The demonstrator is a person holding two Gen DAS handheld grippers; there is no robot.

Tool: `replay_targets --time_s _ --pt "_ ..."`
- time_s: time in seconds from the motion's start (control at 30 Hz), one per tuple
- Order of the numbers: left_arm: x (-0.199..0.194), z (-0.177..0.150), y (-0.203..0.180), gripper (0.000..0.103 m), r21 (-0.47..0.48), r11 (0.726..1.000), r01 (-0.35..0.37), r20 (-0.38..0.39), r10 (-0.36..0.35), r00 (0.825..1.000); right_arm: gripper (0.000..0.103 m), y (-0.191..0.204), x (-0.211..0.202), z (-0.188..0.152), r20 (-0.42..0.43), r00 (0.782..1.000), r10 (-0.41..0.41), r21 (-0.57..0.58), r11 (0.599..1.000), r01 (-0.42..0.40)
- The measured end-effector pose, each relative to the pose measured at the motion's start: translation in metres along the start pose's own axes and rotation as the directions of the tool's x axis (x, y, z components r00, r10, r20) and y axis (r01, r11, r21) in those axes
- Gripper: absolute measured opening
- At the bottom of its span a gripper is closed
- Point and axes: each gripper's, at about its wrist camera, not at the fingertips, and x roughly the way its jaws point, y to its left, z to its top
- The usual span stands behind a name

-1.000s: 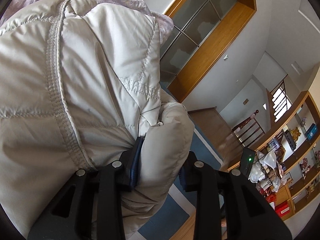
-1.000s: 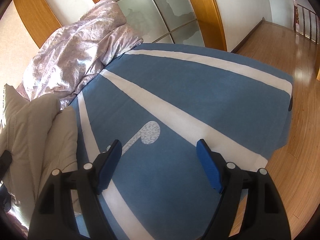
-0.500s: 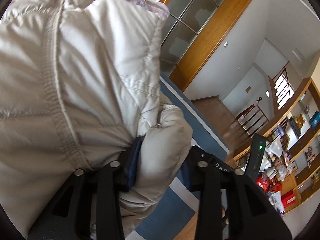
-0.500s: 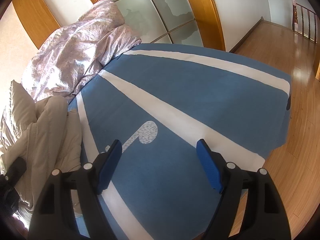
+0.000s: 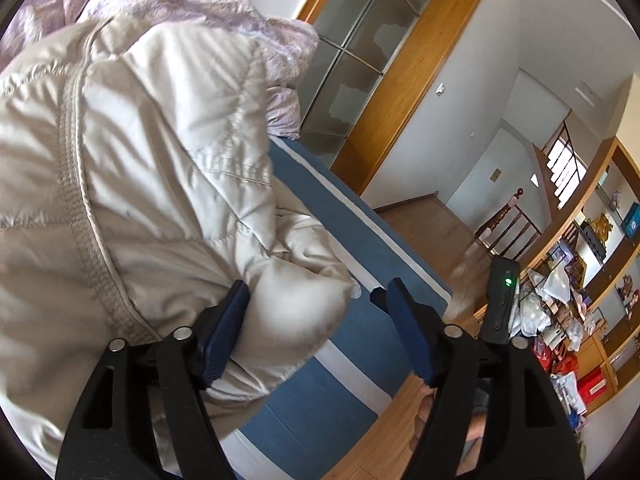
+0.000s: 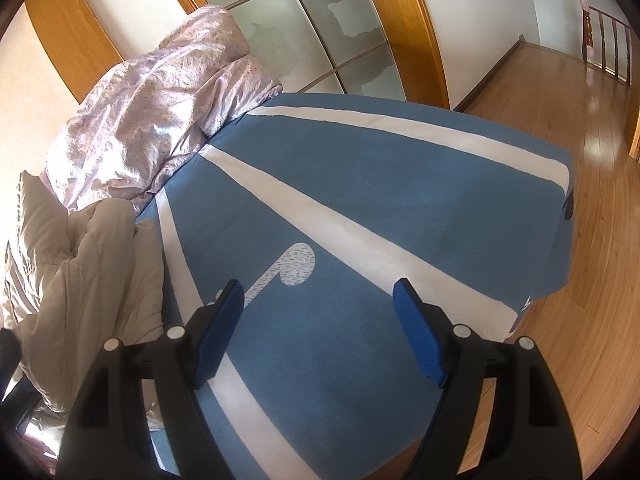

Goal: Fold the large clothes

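Now we note the left gripper [image 5: 320, 300]: jaws just opening, releasing the beige jacket [image 5: 140, 180] fold; right gripper [image 6: 320, 304] beside it gapes empty.

Two wrist views over one bed, both angled downward.

Our left camera sits close against the beige padded jacket [image 5: 132, 184], facing past it toward the shelves [image 5: 592, 280]. Our right camera looks from farther back across the blue striped bedcover [image 6: 360, 208]. We see jacket, bedcover, pink quilt [image 6: 160, 120] and glass doors [image 6: 320, 28] in both.
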Motion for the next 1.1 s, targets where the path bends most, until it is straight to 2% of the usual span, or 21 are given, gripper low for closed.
replay_targets --time_s 0.23,0.43,0.6,0.8,0.93,1.1 --pt "-0.013 -0.002 -0.014 0.078 0.027 1.000 -0.014 0.019 0.013 1.000 0.077 0.004 -0.008 -0.006 0.009 1.000 0.005 -0.003 1.000 -0.005" --pt "-0.037 -0.007 -0.020 0.079 0.049 0.998 0.025 0.045 -0.027 0.999 0.077 0.012 -0.020 -0.013 0.033 0.999 0.000 -0.025 1.000 0.000" --pt "-0.061 -0.007 -0.015 0.079 0.035 0.999 0.002 0.073 -0.004 0.997 0.077 0.023 -0.037 -0.022 0.054 0.998 0.028 -0.060 0.998 -0.025" --pt "-0.092 -0.007 -0.001 0.079 0.004 0.993 -0.119 0.128 0.118 0.985 0.077 0.038 -0.051 -0.045 0.025 0.996 0.084 -0.089 0.993 -0.082" --pt "-0.107 -0.009 0.017 0.079 -0.041 0.981 -0.191 0.144 0.195 0.970 0.077 0.058 -0.066 -0.065 0.001 0.989 0.145 -0.158 0.977 -0.143" --pt "-0.128 -0.015 0.044 0.079 -0.082 0.952 -0.294 0.159 0.304 0.939 0.077 0.098 -0.091 -0.098 -0.039 0.965 0.260 -0.298 0.919 -0.259"
